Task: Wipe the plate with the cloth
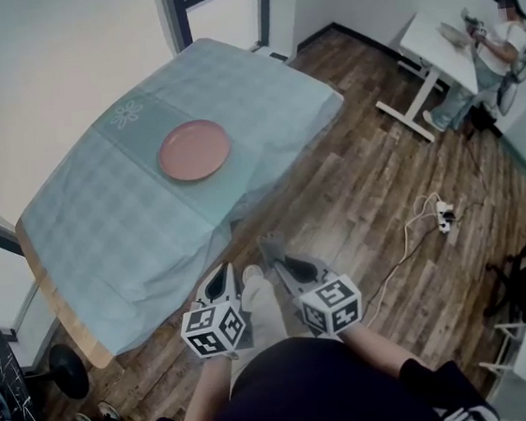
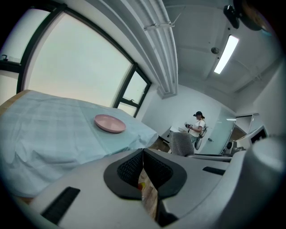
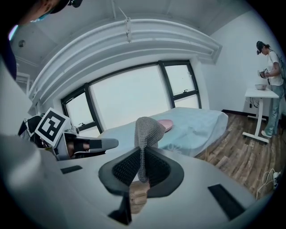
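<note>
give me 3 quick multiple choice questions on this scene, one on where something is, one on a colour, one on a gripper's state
1. Where is the plate?
A) on a shelf
B) on the covered table
C) in a sink

2. What colour is the plate?
A) green
B) black
C) pink

3. What state is the right gripper in?
A) shut on the cloth
B) open and empty
C) shut on the plate

Answers:
1 B: the head view shows it lying on the table top.
2 C: it looks pink in every view.
3 A: the right gripper view shows the grey cloth pinched between the closed jaws.
</note>
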Tool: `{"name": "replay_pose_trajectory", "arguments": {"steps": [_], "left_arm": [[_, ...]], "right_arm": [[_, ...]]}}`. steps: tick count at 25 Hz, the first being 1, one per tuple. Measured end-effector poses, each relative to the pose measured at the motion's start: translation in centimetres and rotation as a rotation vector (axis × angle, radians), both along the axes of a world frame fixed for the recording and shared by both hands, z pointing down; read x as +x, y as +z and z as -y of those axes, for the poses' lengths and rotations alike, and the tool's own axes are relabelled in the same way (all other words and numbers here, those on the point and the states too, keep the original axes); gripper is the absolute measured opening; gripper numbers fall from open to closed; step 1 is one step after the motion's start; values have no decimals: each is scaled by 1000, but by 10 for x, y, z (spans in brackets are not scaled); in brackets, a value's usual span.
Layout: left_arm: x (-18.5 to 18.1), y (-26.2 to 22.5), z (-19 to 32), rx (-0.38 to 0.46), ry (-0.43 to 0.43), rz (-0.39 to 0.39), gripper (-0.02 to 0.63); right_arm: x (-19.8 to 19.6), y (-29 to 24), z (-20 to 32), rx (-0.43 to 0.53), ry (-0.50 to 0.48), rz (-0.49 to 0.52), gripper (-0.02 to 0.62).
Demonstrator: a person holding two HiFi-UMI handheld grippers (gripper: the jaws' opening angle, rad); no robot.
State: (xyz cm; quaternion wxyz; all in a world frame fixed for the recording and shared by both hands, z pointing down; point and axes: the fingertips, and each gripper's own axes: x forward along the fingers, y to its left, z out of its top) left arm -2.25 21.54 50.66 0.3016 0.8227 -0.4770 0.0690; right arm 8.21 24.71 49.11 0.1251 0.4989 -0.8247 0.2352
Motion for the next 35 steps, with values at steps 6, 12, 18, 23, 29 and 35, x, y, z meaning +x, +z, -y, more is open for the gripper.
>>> {"name": "replay_pose_trajectory", "arguments": {"steps": [6, 12, 18, 23, 29, 35], "left_arm": [[12, 6, 55, -20, 6, -2, 14], [13, 5, 110, -29, 3, 2, 15], [5, 5, 160, -42, -16, 11, 14], [-5, 7, 197, -58, -34, 16, 15], [-17, 14, 237, -76, -43, 21, 15], [-32, 23, 270, -90, -62, 27, 15]], "right_arm": [[9, -2, 60, 5, 1, -10, 32], [11, -8, 118, 9, -5, -15, 32], [9, -10, 169, 11, -15, -24, 32], [0, -10, 208, 5, -35, -30, 33], [-12, -10, 254, 24, -47, -33, 33], [-23, -6, 289, 16, -56, -39, 33]]}}
